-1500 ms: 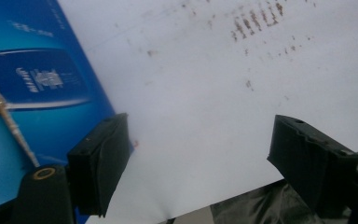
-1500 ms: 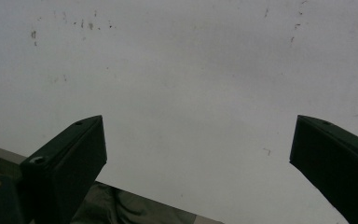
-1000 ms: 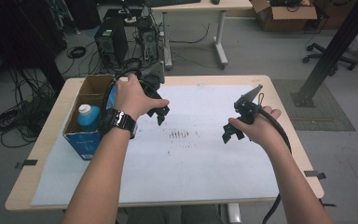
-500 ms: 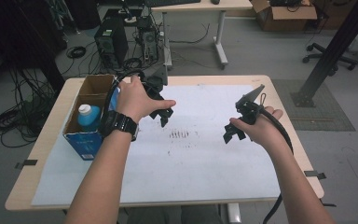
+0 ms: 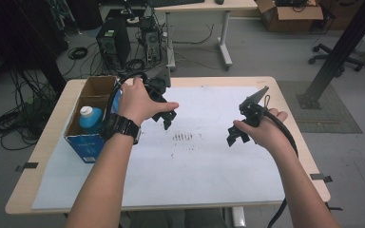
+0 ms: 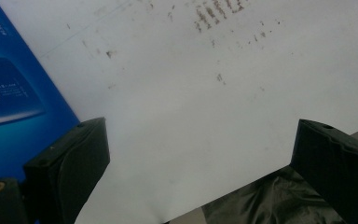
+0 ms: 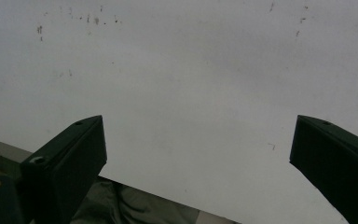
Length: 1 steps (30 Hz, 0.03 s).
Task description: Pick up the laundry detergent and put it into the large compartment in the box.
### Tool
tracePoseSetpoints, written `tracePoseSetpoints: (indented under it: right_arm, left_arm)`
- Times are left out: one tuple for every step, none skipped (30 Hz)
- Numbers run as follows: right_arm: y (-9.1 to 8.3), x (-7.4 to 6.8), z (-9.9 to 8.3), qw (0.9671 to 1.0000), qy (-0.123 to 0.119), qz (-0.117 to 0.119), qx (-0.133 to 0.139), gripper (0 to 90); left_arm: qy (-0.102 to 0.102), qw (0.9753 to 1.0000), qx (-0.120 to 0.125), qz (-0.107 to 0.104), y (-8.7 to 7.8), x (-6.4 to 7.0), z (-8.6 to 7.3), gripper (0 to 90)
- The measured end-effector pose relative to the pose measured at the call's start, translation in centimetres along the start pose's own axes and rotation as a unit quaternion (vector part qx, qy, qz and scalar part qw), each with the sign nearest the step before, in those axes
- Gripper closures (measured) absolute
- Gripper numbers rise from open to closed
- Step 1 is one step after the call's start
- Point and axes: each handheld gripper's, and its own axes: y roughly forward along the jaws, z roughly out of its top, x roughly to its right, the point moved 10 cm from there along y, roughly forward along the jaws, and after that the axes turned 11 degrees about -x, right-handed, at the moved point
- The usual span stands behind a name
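While both hands hover above the white paper sheet (image 5: pixel 204 161) covering the table (image 5: pixel 47 142), the left gripper (image 5: pixel 167 119) hangs just right of the blue cardboard box (image 5: pixel 88 142), which stands at the table's left edge holding a blue bottle (image 5: pixel 91 119). Its jaws are spread wide, gripping nothing. The right gripper (image 5: pixel 233 137), well apart to the right, is likewise wide open and empty.

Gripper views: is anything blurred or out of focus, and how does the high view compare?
Left gripper view: the jaws are soft, the blue box and stained white sheet sharper. Right gripper view: jaws soft, the sheet evenly lit, no glare. High view: sharp, though table edges bow slightly.
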Motion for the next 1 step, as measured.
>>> tracePoseSetpoints:
  right_arm:
    - [0.0, -0.01, -0.01, 1.0, 0.0, 0.001, 0.0, 3.7]
  left_arm:
    - [0.0, 1.0, 0.0, -0.001, 0.01, 0.01, 0.01, 4.8]
